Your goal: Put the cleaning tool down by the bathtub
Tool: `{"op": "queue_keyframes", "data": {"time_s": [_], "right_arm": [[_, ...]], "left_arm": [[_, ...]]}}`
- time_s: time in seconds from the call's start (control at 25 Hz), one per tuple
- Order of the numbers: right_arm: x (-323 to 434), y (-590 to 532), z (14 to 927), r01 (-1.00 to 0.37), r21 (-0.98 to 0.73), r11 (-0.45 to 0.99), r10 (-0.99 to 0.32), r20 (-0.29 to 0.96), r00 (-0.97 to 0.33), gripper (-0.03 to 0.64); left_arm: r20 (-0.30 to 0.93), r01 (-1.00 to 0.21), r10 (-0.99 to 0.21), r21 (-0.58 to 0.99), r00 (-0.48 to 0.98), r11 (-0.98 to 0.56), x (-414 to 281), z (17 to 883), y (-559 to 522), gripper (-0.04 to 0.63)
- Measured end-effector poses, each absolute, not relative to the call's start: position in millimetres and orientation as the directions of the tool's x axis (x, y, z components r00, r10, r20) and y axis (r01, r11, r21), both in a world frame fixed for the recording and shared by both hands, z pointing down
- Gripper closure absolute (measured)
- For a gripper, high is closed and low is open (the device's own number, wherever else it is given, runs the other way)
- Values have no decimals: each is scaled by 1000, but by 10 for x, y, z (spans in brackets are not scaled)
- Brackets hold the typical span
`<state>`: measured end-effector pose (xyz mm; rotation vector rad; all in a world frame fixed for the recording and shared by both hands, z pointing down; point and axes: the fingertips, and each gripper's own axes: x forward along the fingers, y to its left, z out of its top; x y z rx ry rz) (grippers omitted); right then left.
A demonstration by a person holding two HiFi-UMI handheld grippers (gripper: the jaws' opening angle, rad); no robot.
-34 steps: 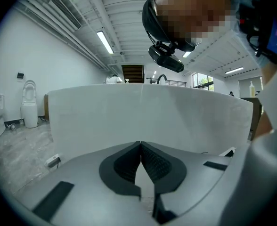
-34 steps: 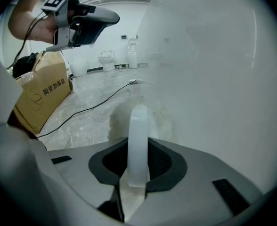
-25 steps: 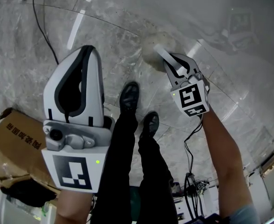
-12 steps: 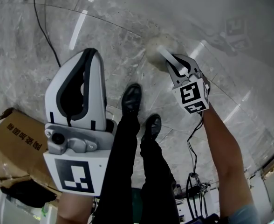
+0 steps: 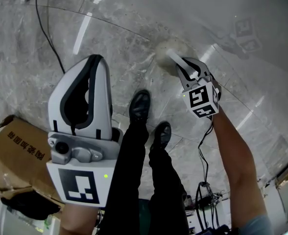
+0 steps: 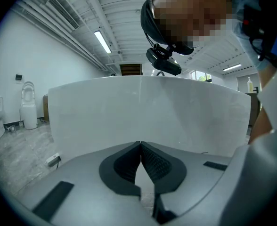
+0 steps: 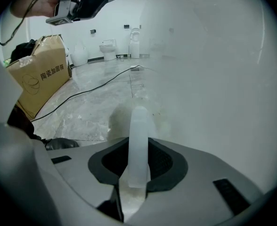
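The right tool (image 5: 184, 65) points steeply down toward the grey marble floor (image 5: 109, 28), at about 2 o'clock from the person's black shoes (image 5: 139, 105) in the head view. The white handle of the scrubber (image 5: 169, 54) lies between its jaws and runs out past them to a pale round head. That head sits low on the floor at 11 o'clock from the tool, close against the white bathtub (image 7: 209, 69) wall. In the right gripper view the tub fills everything from 12 to 4 o'clock. These jaws have just been opening, and the dark pads (image 7: 114, 160) show on both sides of the handle rather than pinching it

The left tool (image 5: 96, 58) hangs at 9 o'clock from the shoes. Its jaws are together at the tips, with nothing between them

A cardboard box (image 5: 16, 146) sits at 8 o'clock in the head view, and a black cable (image 5: 46, 38) trails over the floor at 11 o'clock
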<state>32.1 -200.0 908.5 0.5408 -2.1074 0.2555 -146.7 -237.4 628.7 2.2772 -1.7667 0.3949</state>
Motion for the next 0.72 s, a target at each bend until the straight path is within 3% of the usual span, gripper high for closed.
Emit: {"op": "queue_keyframes", "data": {"time_s": [0.44, 0.72], "right_arm": [[315, -2022, 9040, -492, 43, 870, -311, 821, -479, 499], [181, -2165, 8388, -529, 69, 846, -394, 749, -533, 515]], "left_arm": [[345, -967, -906, 17, 243, -253, -1455, 6240, -2367, 578], [307, -967, -919, 16, 248, -256, -1358, 5880, -2419, 578]]}}
